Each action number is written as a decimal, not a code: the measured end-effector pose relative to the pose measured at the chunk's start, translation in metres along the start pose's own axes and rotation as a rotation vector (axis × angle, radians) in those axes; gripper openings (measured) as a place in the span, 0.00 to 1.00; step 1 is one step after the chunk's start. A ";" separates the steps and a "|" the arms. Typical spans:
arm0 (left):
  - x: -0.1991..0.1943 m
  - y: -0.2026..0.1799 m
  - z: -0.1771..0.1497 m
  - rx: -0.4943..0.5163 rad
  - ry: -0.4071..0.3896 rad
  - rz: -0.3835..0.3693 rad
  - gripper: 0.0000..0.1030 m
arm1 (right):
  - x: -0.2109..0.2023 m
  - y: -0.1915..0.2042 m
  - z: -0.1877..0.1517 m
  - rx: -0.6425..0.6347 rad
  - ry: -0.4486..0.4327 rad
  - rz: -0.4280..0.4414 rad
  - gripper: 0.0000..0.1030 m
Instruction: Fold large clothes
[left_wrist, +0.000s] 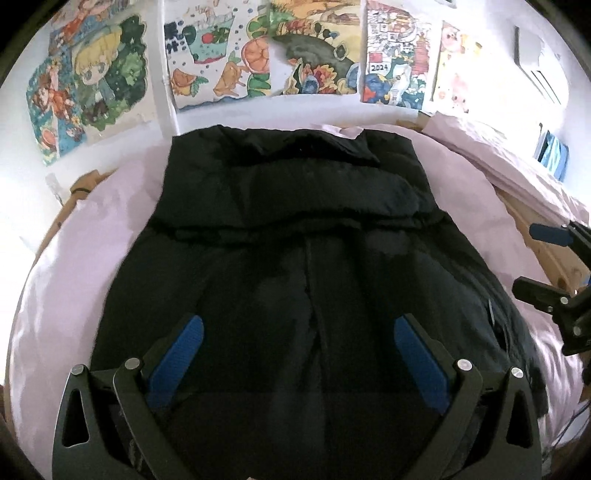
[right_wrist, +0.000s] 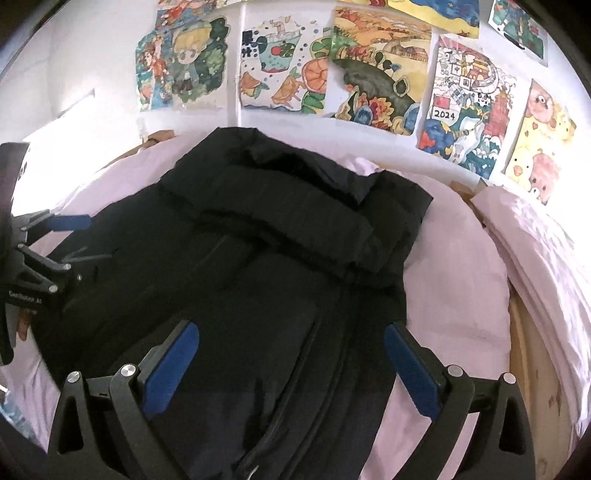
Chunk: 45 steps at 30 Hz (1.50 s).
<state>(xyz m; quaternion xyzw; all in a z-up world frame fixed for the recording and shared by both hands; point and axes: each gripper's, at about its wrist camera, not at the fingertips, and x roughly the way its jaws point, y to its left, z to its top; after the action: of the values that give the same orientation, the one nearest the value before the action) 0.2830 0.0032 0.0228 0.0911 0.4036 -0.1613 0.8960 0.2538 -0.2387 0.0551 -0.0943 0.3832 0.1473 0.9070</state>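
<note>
left gripper (left_wrist: 298, 350) jaws spread, right gripper (right_wrist: 291, 354) likewise

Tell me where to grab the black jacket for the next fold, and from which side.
Grip the black jacket at its near hem, one corner per tool, coming in low from the near edge of the bed. The sleeves look already folded across the chest, leaving a long narrow shape. Both the left tool and right tool hover open.

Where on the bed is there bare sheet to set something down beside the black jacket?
Bare pink sheet lies between the black puffer jacket and the folded pink bedding on its right, and a strip runs left to the wooden frame. The middle is crowded: both open grippers, left and right, hover over the jacket.
</note>
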 end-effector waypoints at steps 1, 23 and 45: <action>-0.006 0.000 -0.004 0.012 -0.004 0.011 0.99 | -0.005 0.004 -0.004 -0.003 0.004 -0.002 0.99; -0.059 0.001 -0.135 0.474 0.118 -0.025 0.99 | -0.048 0.090 -0.111 -0.197 0.218 0.087 0.99; -0.027 0.007 -0.160 0.588 0.209 0.117 0.99 | -0.015 0.095 -0.144 -0.273 0.356 0.045 0.99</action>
<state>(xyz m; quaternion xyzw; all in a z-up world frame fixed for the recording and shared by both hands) 0.1578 0.0628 -0.0623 0.3853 0.4236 -0.2090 0.7927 0.1155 -0.1937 -0.0387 -0.2321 0.5156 0.1988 0.8005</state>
